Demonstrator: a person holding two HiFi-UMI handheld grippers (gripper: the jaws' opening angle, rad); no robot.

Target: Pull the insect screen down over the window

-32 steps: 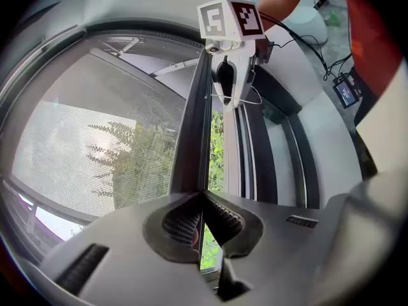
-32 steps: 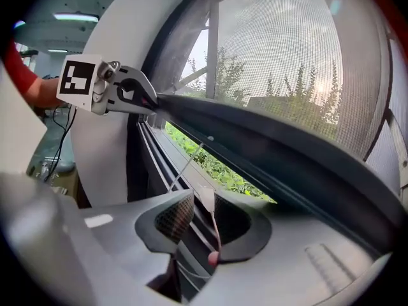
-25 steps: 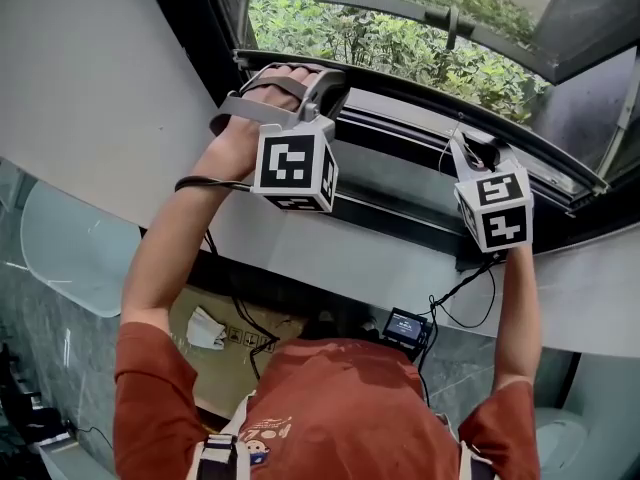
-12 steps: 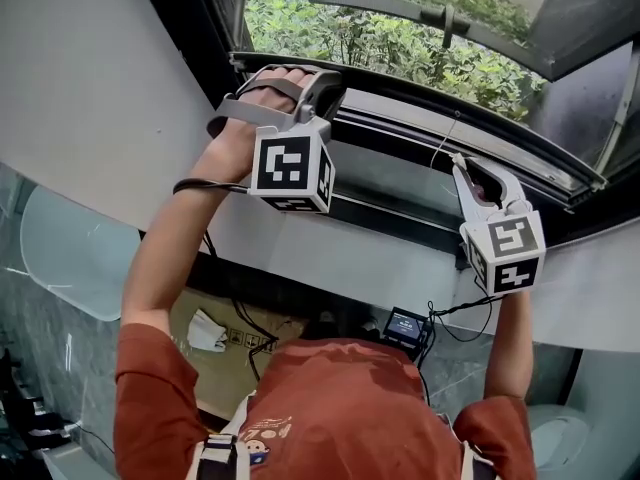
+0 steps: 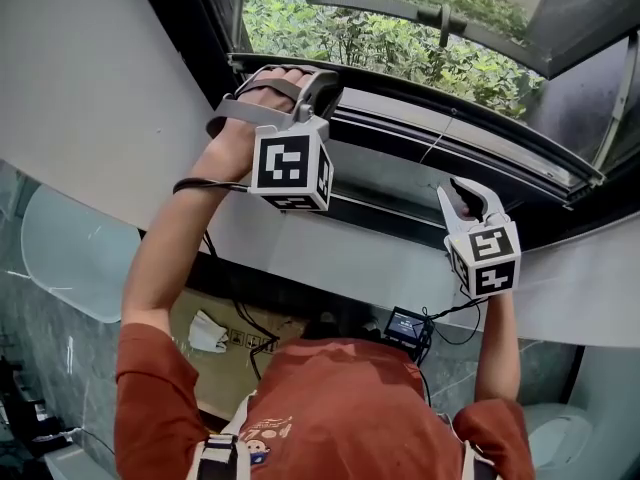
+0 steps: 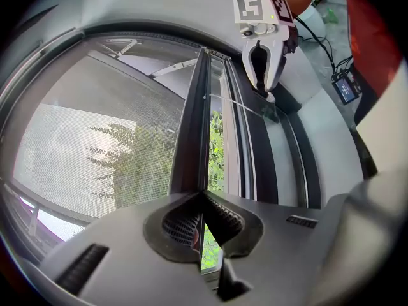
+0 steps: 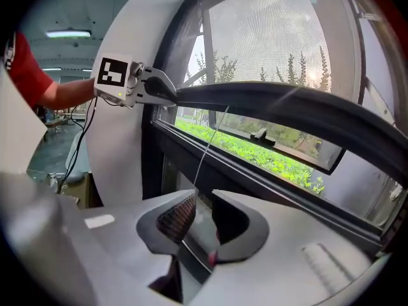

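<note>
Clamping onto the dark metal bottom bar [image 7: 299, 104] of the insect screen, the grey plastic left gripper [image 5: 322, 90] has its jaws pressed tight on the bar over at the left side of the dark-framed window [image 7: 255, 177]. That bar stretches right across the window with the screen's fine grey mesh [image 7: 280, 30] above it. So the screen sits partway down, and there's an uncovered gap underneath where the green bushes [image 5: 330, 18] outside show through. The grey plastic right gripper [image 5: 468, 200] hangs lower, in front of the frame and clear of the bar. Its jaws have just been opening and now stand spread. A thin white pull cord [image 7: 210, 142] dangles from the bar down to the mouth of those jaws, but the pads aren't squeezing it.
</note>
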